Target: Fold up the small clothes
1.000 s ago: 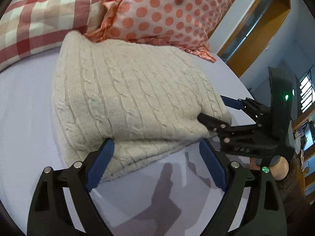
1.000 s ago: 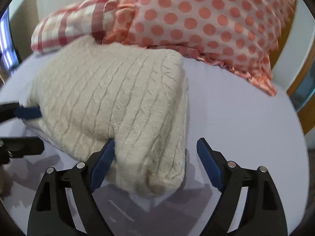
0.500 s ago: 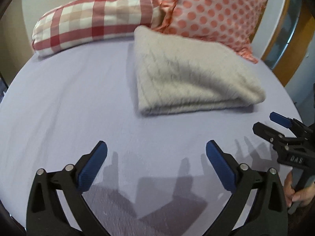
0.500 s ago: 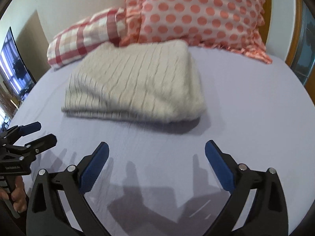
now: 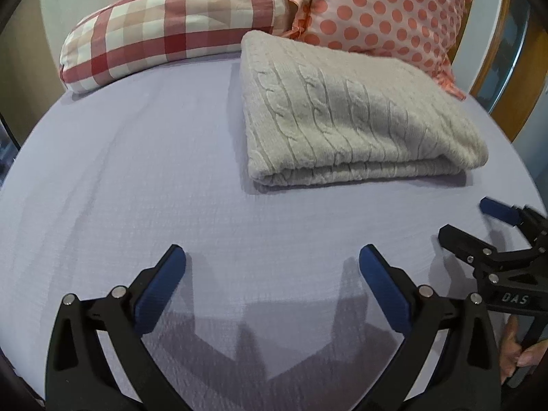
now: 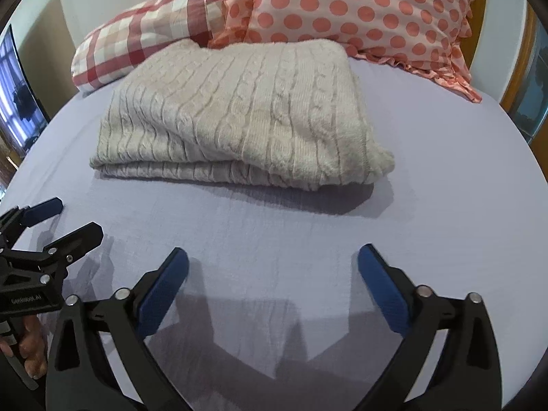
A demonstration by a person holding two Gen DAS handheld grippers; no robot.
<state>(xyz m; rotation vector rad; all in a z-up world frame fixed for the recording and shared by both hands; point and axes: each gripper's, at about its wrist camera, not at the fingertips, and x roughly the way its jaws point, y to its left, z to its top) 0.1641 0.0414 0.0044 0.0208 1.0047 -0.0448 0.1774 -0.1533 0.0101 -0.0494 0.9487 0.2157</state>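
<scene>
A cream cable-knit sweater lies folded in a flat rectangle on the lilac bed sheet, against the pillows. It also shows in the right wrist view. My left gripper is open and empty, hovering over bare sheet well short of the sweater's near edge. My right gripper is open and empty, also short of the sweater. Each gripper shows in the other's view: the right gripper at the right edge, the left gripper at the left edge.
A red-and-white checked pillow and a pink pillow with coral dots lie behind the sweater. A wooden frame stands past the bed's right side. A dark screen stands left of the bed.
Both grippers have let go of the sweater and pulled back toward the near side of the bed. The sweater now lies folded and still, farther away in both views.
</scene>
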